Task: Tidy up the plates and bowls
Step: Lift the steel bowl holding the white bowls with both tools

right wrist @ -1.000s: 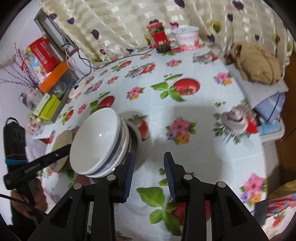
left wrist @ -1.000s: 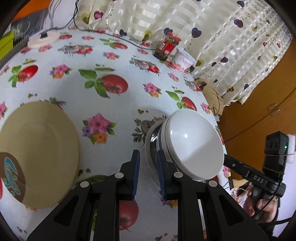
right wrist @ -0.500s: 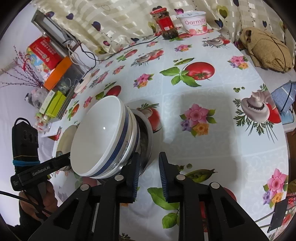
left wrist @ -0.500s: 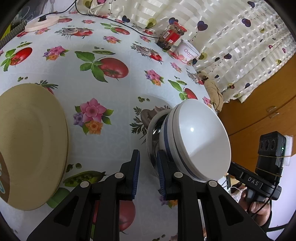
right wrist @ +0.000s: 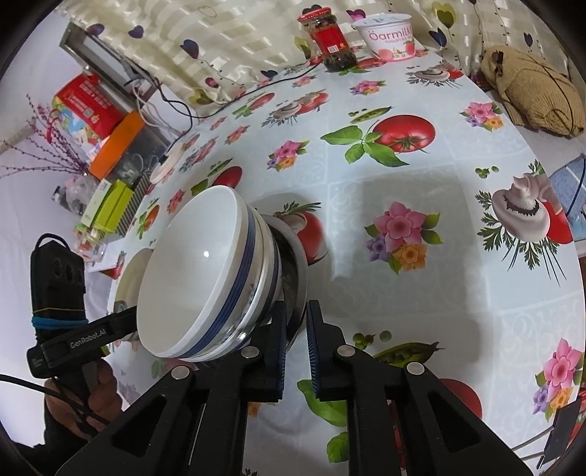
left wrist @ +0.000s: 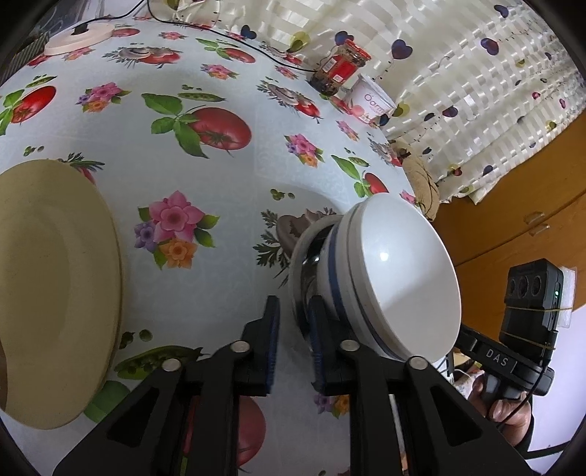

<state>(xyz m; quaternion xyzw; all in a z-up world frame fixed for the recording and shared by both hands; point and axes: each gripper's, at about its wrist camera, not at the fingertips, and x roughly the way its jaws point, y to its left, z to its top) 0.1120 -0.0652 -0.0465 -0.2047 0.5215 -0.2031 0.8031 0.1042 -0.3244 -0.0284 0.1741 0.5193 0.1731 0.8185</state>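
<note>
A stack of white bowls with blue bands (left wrist: 395, 282) (right wrist: 205, 278) sits inside a steel bowl (left wrist: 304, 263) (right wrist: 293, 263), tilted above the flowered tablecloth. My left gripper (left wrist: 295, 338) is shut on the steel bowl's rim on one side. My right gripper (right wrist: 296, 340) is shut on the same rim on the opposite side. A tan plate (left wrist: 55, 285) lies on the table left of the bowls; its edge also shows in the right wrist view (right wrist: 130, 271).
A red-lidded jar (right wrist: 329, 40) and a yogurt tub (right wrist: 390, 34) stand at the table's far edge by the curtain. A white round pad (left wrist: 78, 34) with a cable, boxes (right wrist: 110, 205) and a brown cloth bundle (right wrist: 531, 91) lie around the table's edges.
Both grippers have closed on the steel bowl's rim, the right one from wide open, and the bowl stack has tilted and come closer.
</note>
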